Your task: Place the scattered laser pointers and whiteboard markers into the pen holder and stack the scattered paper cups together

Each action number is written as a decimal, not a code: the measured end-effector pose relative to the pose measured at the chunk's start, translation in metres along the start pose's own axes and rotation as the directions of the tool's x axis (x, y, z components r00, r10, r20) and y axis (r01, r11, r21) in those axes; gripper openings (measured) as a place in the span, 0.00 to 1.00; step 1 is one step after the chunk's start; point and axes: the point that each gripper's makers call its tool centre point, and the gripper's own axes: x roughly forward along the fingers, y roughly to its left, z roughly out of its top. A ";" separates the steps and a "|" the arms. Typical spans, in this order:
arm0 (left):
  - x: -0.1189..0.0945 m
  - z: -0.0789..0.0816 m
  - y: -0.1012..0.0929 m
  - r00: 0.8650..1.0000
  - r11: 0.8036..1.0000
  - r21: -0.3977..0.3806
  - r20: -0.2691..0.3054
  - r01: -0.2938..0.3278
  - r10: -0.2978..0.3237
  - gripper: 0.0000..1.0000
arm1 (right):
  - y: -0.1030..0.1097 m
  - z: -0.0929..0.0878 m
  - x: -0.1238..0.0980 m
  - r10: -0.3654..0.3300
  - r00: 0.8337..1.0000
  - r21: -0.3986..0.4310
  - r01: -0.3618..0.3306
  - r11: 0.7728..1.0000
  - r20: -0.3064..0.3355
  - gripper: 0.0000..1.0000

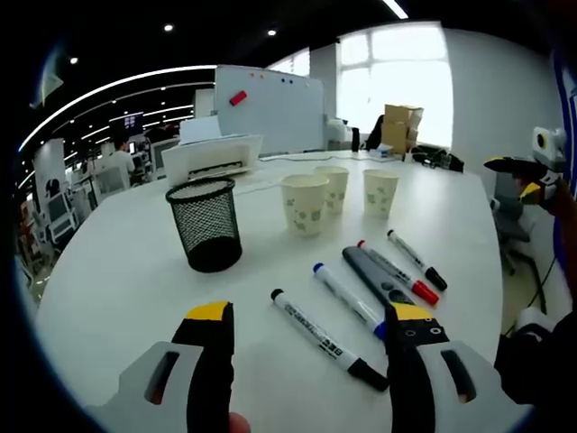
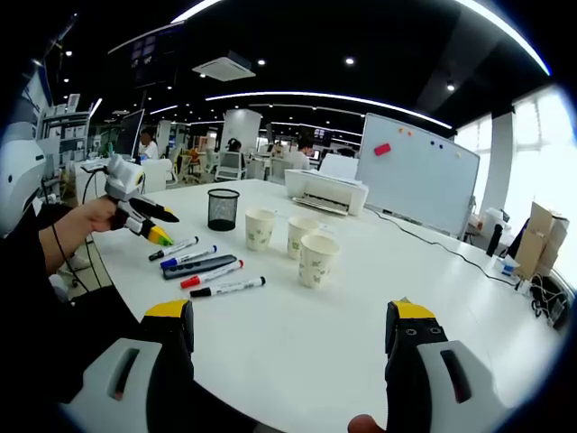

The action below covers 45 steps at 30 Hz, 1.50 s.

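Note:
A black mesh pen holder (image 1: 206,223) (image 2: 223,209) stands upright on the white table (image 1: 117,271). Three paper cups (image 1: 305,203) (image 1: 334,187) (image 1: 380,191) stand apart behind it. Between my left gripper (image 1: 311,317) jaws lie a black marker (image 1: 329,341), a blue marker (image 1: 347,298), a grey laser pointer (image 1: 379,275), a red marker (image 1: 397,272) and another black marker (image 1: 416,260). The left gripper (image 2: 159,225) is open and empty, held by a hand near the markers (image 2: 212,274). My right gripper (image 2: 290,316) is open over bare table, well short of the cups (image 2: 317,259).
A white printer (image 2: 325,189) (image 1: 212,155) sits at the table's far side, with a whiteboard (image 2: 415,171) behind it. Cardboard boxes (image 1: 401,126) stand by the window. People sit at desks in the background. The table edge (image 2: 126,271) runs close to the markers.

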 end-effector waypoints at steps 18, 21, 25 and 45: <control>0.016 -0.007 0.004 0.999 1.000 0.016 -0.040 -0.026 0.027 0.68 | 0.000 0.002 -0.001 0.005 1.000 0.006 -0.005 1.000 0.011 0.83; 0.018 -0.007 0.004 0.998 0.999 0.027 -0.047 -0.029 0.030 0.68 | 0.000 0.002 -0.001 0.006 1.000 0.007 -0.006 1.000 0.009 0.83; 0.023 -0.010 0.005 0.998 0.999 0.041 -0.058 -0.029 0.032 0.67 | -0.001 0.001 0.000 0.006 1.000 0.007 -0.007 1.000 0.009 0.83; 0.037 -0.018 0.017 0.996 0.999 0.024 -0.082 -0.030 0.032 0.59 | 0.004 -0.003 0.005 0.022 1.000 0.008 -0.022 1.000 -0.002 0.82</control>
